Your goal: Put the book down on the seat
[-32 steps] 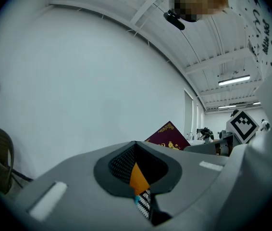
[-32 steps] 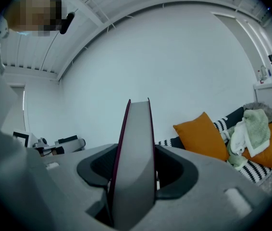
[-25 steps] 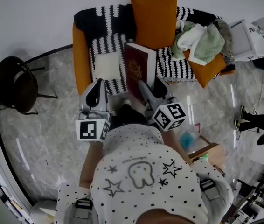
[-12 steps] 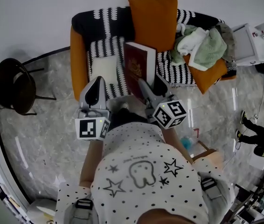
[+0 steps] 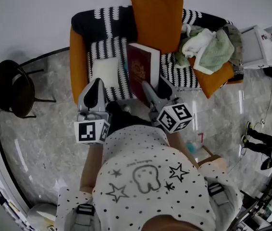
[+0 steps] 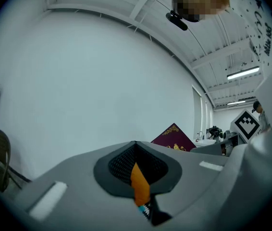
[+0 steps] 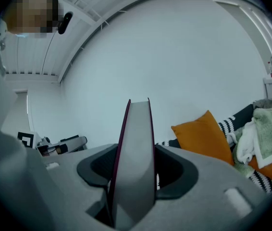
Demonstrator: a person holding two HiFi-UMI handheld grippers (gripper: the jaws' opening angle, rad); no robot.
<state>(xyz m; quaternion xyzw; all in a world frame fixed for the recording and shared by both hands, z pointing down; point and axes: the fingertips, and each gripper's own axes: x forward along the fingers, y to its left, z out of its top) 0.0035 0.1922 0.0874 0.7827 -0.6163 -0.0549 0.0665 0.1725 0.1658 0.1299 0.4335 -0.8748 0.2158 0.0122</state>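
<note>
Contact shows plainly at the right gripper (image 5: 156, 91): its jaws are clenched on the near edge of the book (image 7: 133, 162), which stands upright between them, seen edge-on with grey pages between two maroon covers. From the head view the book (image 5: 144, 71) is one thick maroon volume with a gold emblem on its cover, held over the near middle of the seat (image 5: 177, 73). Whether it touches the seat cannot be told. The left gripper (image 5: 93, 91) hangs just left of it with jaws closed together, grasping nothing.

The seat belongs to an orange armchair (image 5: 76, 61) draped with a black-and-white striped blanket (image 5: 105, 25). On it lie two orange cushions, one (image 5: 157, 20) against the far back and one (image 5: 213, 73) at the right, plus one white cushion (image 5: 106, 70) left of the book. A heap of green and white cloths (image 5: 205, 42) covers the right side. The armchair stands on a grey marble floor (image 5: 40, 129) against a white wall (image 5: 30, 13). One dark chair (image 5: 13, 88) stands well apart on the left.
</note>
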